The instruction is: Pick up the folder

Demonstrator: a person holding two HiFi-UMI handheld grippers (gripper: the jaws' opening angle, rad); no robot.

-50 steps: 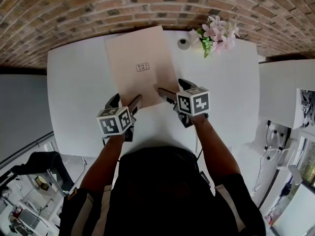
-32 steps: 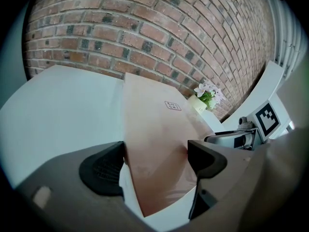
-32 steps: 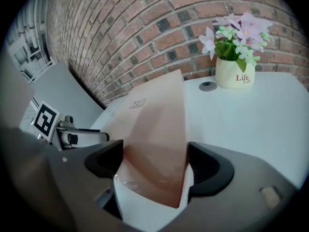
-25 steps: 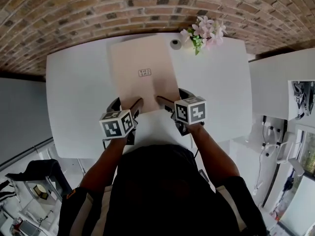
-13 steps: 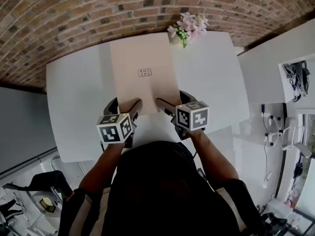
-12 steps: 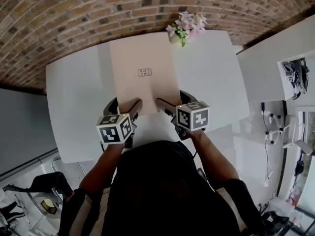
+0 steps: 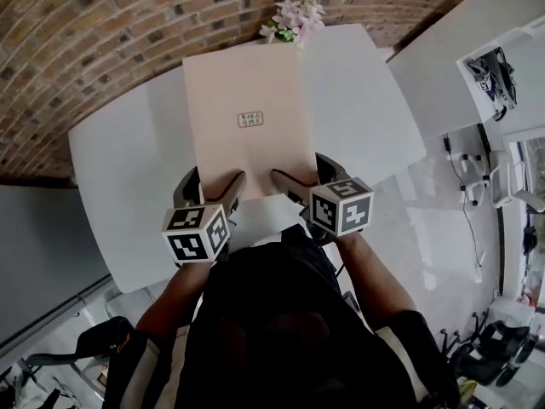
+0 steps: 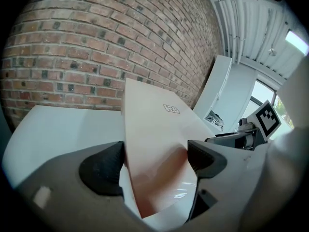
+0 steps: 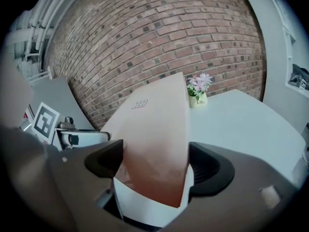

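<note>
The folder (image 7: 247, 118) is a pale pink card folder with a small label in its middle. It hangs above the white table (image 7: 128, 169), held by its near edge. My left gripper (image 7: 223, 187) is shut on the near left corner, and my right gripper (image 7: 288, 181) is shut on the near right corner. In the left gripper view the folder (image 8: 154, 129) runs tilted between the dark jaw pads, with white paper showing beneath it. The right gripper view shows the same folder (image 9: 154, 129) between its pads.
A small vase of pink flowers (image 7: 289, 17) stands at the table's far edge, just beyond the folder's far edge. A brick wall (image 7: 102, 41) backs the table. A second white table (image 7: 443, 32) stands to the right, with chairs and cables on the floor there.
The folder has come up off the table in both grippers, and its far edge now reaches the flowers in the head view. Both grippers stay on its near corners.
</note>
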